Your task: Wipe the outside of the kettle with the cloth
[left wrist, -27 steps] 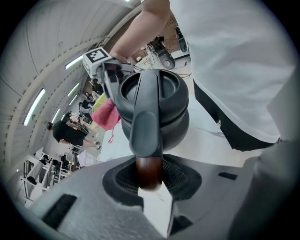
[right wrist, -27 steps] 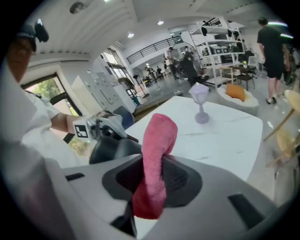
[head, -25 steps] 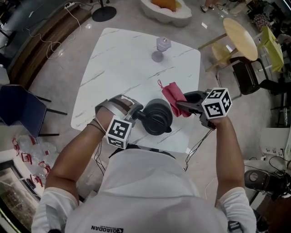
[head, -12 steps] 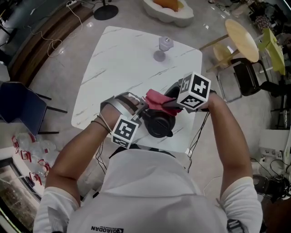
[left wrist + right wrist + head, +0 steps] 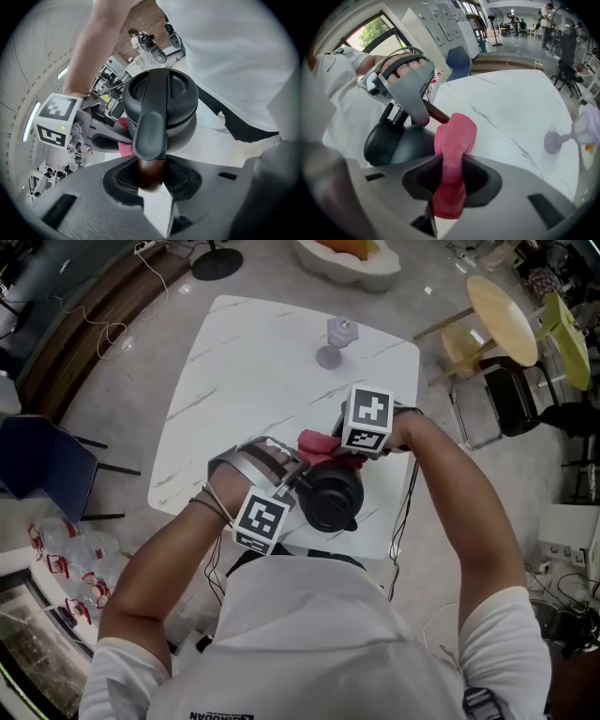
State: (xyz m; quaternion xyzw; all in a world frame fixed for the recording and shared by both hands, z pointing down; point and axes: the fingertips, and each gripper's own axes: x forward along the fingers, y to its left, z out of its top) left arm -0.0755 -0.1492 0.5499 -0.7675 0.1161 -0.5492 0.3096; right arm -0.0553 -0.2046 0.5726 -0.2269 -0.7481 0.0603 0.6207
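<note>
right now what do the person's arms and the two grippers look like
The left gripper and right gripper have grey bodies with dark ribbed pads. Each bears a white cube with black square markers, and thin black cables trail from them. The person wears a white short-sleeved shirt.

Probably an open office or lab hall: a marble-look table [image 5: 244,362] on a polished grey floor [image 5: 122,418], loose cables [image 5: 111,331], a blue chair [image 5: 37,465], a round wooden side table [image 5: 502,320]
</note>
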